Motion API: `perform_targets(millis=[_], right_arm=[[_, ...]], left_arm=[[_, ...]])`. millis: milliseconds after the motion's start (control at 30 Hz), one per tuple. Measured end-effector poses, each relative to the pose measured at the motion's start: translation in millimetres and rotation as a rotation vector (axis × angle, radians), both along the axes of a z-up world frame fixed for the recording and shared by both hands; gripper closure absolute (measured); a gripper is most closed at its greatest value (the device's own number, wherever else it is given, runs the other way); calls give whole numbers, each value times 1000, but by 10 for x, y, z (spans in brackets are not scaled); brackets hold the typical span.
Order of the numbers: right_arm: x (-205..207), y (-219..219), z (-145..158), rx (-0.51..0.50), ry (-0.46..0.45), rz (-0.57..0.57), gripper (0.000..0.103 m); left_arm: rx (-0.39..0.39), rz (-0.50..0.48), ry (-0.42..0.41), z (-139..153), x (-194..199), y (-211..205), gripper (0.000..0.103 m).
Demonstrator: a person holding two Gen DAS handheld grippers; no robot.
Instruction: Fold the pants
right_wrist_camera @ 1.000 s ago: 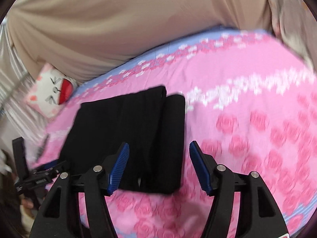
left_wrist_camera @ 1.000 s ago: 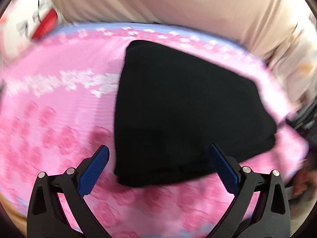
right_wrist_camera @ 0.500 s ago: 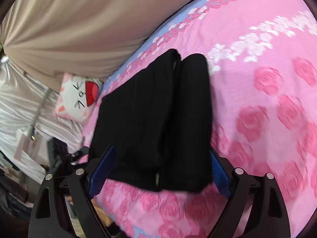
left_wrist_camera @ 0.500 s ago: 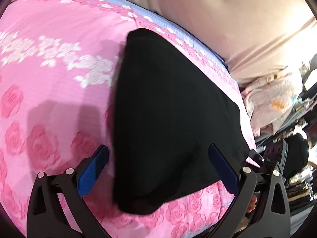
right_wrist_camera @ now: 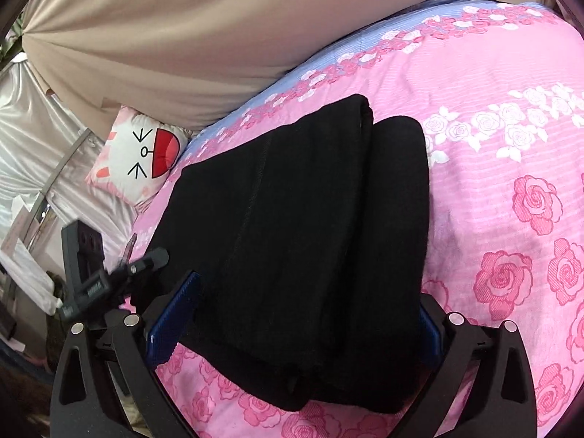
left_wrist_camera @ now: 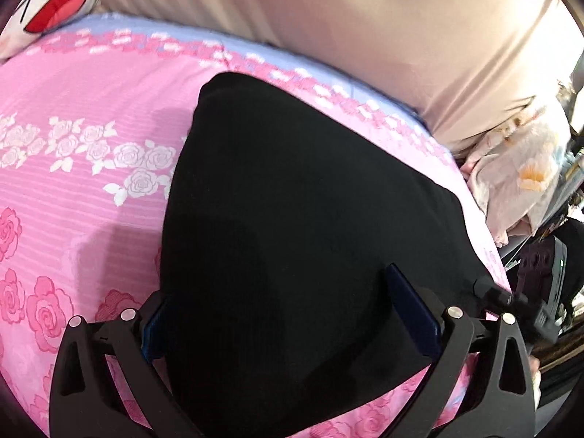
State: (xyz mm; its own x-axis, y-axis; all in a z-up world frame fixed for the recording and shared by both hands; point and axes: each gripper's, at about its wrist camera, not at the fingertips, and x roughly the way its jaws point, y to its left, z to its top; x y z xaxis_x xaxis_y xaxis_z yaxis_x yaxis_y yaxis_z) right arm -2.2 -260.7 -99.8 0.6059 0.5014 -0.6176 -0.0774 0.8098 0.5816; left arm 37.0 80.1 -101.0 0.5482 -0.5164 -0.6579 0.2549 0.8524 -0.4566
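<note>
My folded black knit pants (right_wrist_camera: 310,226) lie on the pink rose-print bedsheet (right_wrist_camera: 511,182), long axis running from me toward the beige curtain (right_wrist_camera: 182,36). My left claw (left_wrist_camera: 288,314) and right claw (right_wrist_camera: 292,328) straddle their near end, jaws apart.

Folded pants (left_wrist_camera: 299,241) viewed close from opposite ends, both views angled down, pink bedspread (right_wrist_camera: 511,168) shared.

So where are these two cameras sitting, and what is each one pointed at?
Left wrist: rides on the left tongs, looking along them over the black pants; both blue fingers show, spread wide.
Right wrist: rides on the right tongs, looking across the same pants; the left tongs show too.
Shared: pants, pink bedsheet, cartoon pillow.
</note>
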Motion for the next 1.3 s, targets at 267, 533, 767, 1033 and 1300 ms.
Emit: perform_targets(millis=[267,533,767,1033,1300], right_arm=[[17,39,9,-13,0,-38,5],[36,6,-15,-7,11,-41,5],[29,-17,-25,-3,16,-52,5],[43,-5,-17,-9,17,-52,5],[-2,-48,-24,20,17,-121,8]], left_arm=[[-18,27,13,-1,50,3,5],[31,91,16,2,58,-72,5],[39,89,16,3,60,-66,5],[49,92,10,7,49,-90,5],[40,86,47,15,98,-63,5]])
